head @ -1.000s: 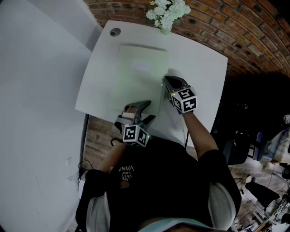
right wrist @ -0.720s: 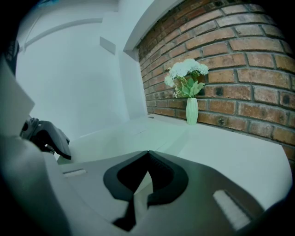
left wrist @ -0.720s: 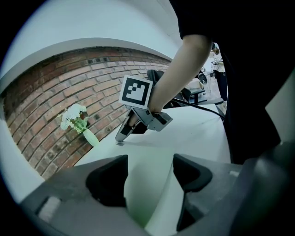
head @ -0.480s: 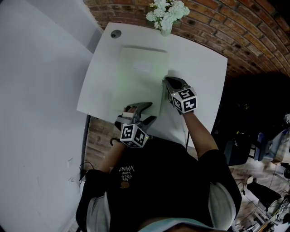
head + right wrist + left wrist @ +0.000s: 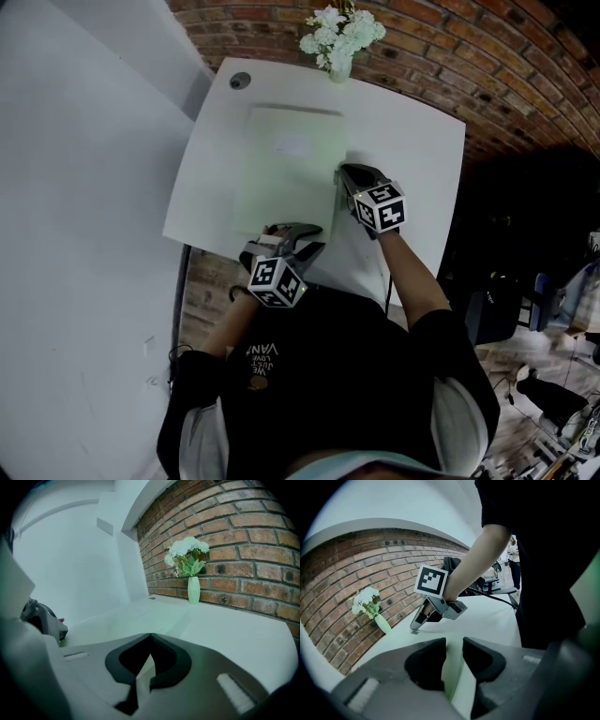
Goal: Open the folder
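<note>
Head view, folder (image 5: 286,173): a thin, pale green rectangle; I see it lying flat and closed in the middle of the table.
Head view, table (image 5: 412,159): smooth white top with rounded corners; round grommet (image 5: 240,81) at far left.
Head view, vase (image 5: 339,64): slim, holding white flowers, at the far edge by the rough brick wall (image 5: 469,66).
Head view, right gripper (image 5: 343,173): tip at the folder's right edge.
Left gripper view, left gripper (image 5: 454,644): its matte dark fingers have just been closing. A narrow gap is left, and the folder's near edge runs into it unpressed.
Left gripper view, obstruction: a forearm (image 5: 473,559) crosses the far side.
Right gripper view, fingers: tips together, with a pale sliver behind them; I cannot tell whether it is clamped.
Right gripper view, surroundings: vase far right, left gripper at left.
</note>
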`<state>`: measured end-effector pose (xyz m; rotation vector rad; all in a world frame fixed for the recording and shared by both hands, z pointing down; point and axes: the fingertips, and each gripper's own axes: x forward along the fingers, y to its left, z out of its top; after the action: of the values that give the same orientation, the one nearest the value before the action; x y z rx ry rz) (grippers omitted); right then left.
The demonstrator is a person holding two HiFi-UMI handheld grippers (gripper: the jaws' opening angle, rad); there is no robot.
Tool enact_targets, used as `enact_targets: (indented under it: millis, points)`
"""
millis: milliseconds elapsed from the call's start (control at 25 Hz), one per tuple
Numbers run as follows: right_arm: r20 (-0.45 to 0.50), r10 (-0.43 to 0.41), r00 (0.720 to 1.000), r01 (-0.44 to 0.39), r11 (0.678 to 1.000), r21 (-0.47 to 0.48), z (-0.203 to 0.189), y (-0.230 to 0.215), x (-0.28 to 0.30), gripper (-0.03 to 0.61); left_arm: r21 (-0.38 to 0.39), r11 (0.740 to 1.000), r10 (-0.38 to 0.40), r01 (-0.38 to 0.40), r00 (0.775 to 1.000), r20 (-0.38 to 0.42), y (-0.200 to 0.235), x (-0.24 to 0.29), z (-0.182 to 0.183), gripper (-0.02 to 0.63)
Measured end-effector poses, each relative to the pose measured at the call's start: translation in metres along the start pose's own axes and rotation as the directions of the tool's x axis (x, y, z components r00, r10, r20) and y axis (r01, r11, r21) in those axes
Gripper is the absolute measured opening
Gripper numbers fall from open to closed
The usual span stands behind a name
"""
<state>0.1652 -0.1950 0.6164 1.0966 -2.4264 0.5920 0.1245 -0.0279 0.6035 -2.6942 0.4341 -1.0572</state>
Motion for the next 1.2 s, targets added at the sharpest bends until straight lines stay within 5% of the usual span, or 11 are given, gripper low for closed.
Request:
enact_targets:
  millis: [640, 1200]
  points:
    - [-0.020, -0.028, 0.999, 0.028, 0.999, 0.016, 0.000, -0.001, 0.000, -0.001, -0.258, 0.965, -0.014, 0.040, 0.994, 0.104, 0.019, -0.020, 0.016, 0.031]
    - [-0.025, -0.049, 0.998, 0.049, 0.999, 0.018, -0.001, -0.003, 0.000, 0.000, -0.295, 0.955, 0.095, -0.032, 0.974, 0.204, 0.053, -0.064, 0.040, 0.025]
